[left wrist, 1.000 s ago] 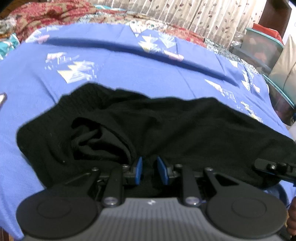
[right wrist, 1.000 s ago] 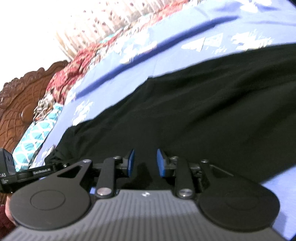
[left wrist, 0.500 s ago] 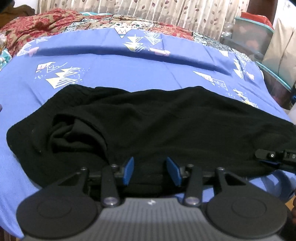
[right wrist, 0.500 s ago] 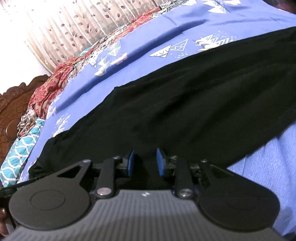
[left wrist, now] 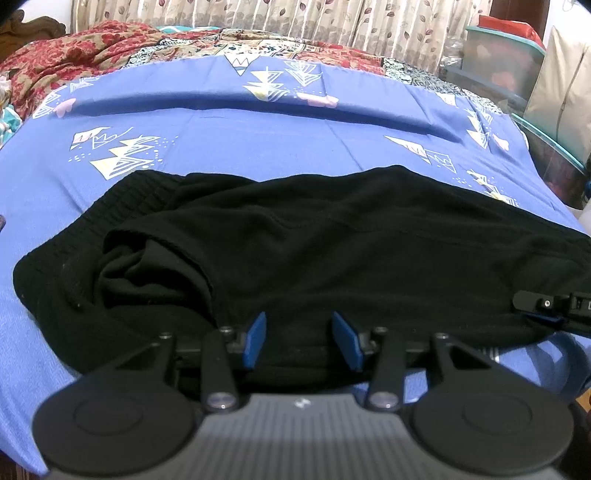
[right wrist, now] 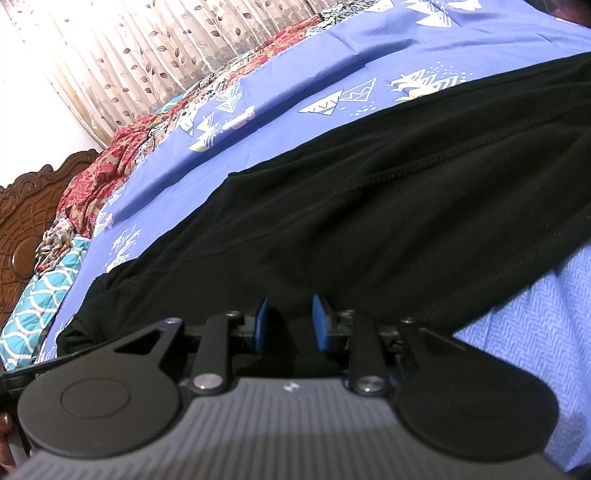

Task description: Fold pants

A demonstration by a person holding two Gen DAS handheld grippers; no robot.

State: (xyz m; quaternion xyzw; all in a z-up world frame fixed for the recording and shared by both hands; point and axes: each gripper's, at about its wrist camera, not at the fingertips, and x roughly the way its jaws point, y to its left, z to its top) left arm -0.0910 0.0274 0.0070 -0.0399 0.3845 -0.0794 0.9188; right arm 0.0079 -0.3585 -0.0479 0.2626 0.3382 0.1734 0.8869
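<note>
Black pants (left wrist: pixel 314 240) lie across a blue patterned bedsheet (left wrist: pixel 258 136), folded lengthwise, with the ribbed waistband at the left and a bunched fold near it. My left gripper (left wrist: pixel 301 338) is open at the near edge of the pants, its blue pads either side of the cloth edge. My right gripper (right wrist: pixel 291 325) sits at the near edge of the pants (right wrist: pixel 369 206) further right, its pads a little apart with black cloth between them. Its tip also shows at the right of the left wrist view (left wrist: pixel 546 304).
A red patterned blanket (left wrist: pixel 74 48) and a teal pillow (right wrist: pixel 37 306) lie at the head of the bed by a carved wooden headboard (right wrist: pixel 22 229). Curtains (left wrist: pixel 295 18) hang behind. Plastic storage boxes (left wrist: pixel 498 62) stand beyond the bed's right side.
My left gripper has opened wider and let the cloth down at the near edge. The pants now lie flatter on the bed. The right gripper has stayed at the near edge.
</note>
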